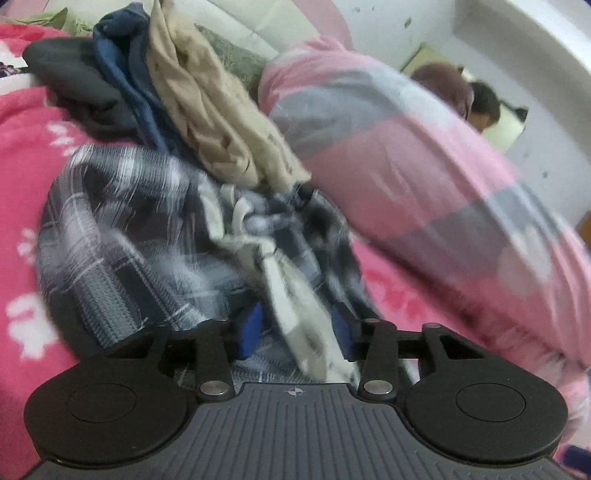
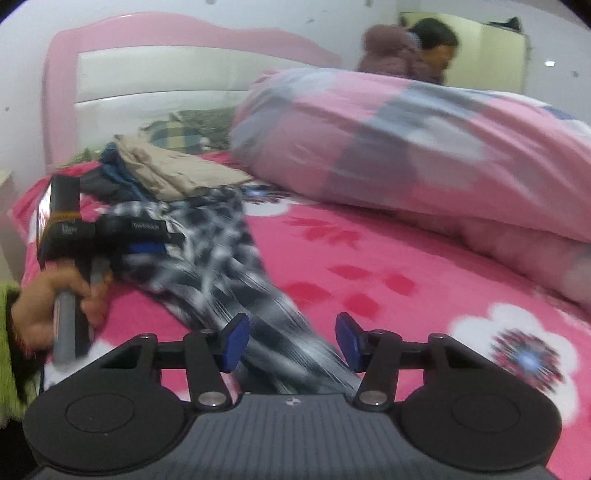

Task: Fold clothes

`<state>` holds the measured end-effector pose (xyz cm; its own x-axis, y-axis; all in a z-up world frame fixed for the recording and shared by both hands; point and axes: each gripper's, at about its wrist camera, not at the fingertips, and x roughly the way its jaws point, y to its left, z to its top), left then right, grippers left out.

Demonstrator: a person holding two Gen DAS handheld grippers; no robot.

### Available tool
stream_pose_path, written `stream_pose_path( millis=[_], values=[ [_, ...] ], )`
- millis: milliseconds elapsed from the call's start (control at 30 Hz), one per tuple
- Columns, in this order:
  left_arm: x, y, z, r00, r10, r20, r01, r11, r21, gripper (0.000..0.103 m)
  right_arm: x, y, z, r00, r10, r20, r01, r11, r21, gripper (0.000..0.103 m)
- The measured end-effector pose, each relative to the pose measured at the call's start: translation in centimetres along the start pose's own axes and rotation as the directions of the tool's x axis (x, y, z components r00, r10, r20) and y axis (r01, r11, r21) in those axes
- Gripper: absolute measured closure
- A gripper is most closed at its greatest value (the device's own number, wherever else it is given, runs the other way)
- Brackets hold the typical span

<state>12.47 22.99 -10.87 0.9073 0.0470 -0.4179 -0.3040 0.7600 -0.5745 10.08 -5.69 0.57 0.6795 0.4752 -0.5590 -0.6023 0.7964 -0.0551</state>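
Both grippers' jaws gape over the blurred plaid garment (image 2: 221, 254) — left gripper (image 1: 295, 328) fingertips half-buried, right gripper (image 2: 291, 341) clear.

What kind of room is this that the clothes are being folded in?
Most likely a bedroom: a pink headboard against the wall, a pink flowered bedspread with a rolled quilt on it, and a plaid garment lying beside a small clothes pile.

navy-white plaid shirt (image 2: 221, 273), pink floral bedsheet (image 2: 369, 280), beige garment (image 1: 207, 107)
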Motion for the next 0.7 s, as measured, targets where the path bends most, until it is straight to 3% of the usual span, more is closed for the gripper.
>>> stream_pose_path(
  millis=[167,233,333,400,600,700],
  values=[
    [0.1,0.0,-0.2,1.0,0.011,-0.005,-0.011,1.0,0.025,0.061,5.8,2.9,1.1,0.996,0.083,-0.028,-0.085,0.994,-0.067,0.057],
    [0.1,-0.1,-0.3,1.0,0.009,-0.004,-0.009,1.0,0.026,0.062,8.1,4.0,1.2,0.994,0.078,-0.071,-0.085,0.991,-0.1,0.06],
    [0.0,-0.1,-0.4,1.0,0.006,-0.002,-0.006,1.0,0.028,0.062,10.3,4.5,0.7,0.988,0.024,-0.153,-0.05,0.985,-0.166,0.082],
    [0.1,-0.1,-0.5,1.0,0.007,-0.003,-0.007,1.0,0.028,0.062,9.5,3.8,1.3,0.992,0.008,-0.123,-0.028,0.986,-0.167,0.095],
    [0.2,-0.2,-0.5,1.0,0.015,-0.008,-0.015,0.999,0.036,0.063,7.5,-0.3,5.0,0.993,-0.107,-0.05,0.101,0.988,-0.116,0.096],
    [0.1,-0.1,-0.5,1.0,0.014,-0.01,-0.014,0.999,0.033,0.064,8.3,-2.1,6.7,0.981,-0.188,-0.038,0.179,0.969,-0.168,0.097]
  ],
)
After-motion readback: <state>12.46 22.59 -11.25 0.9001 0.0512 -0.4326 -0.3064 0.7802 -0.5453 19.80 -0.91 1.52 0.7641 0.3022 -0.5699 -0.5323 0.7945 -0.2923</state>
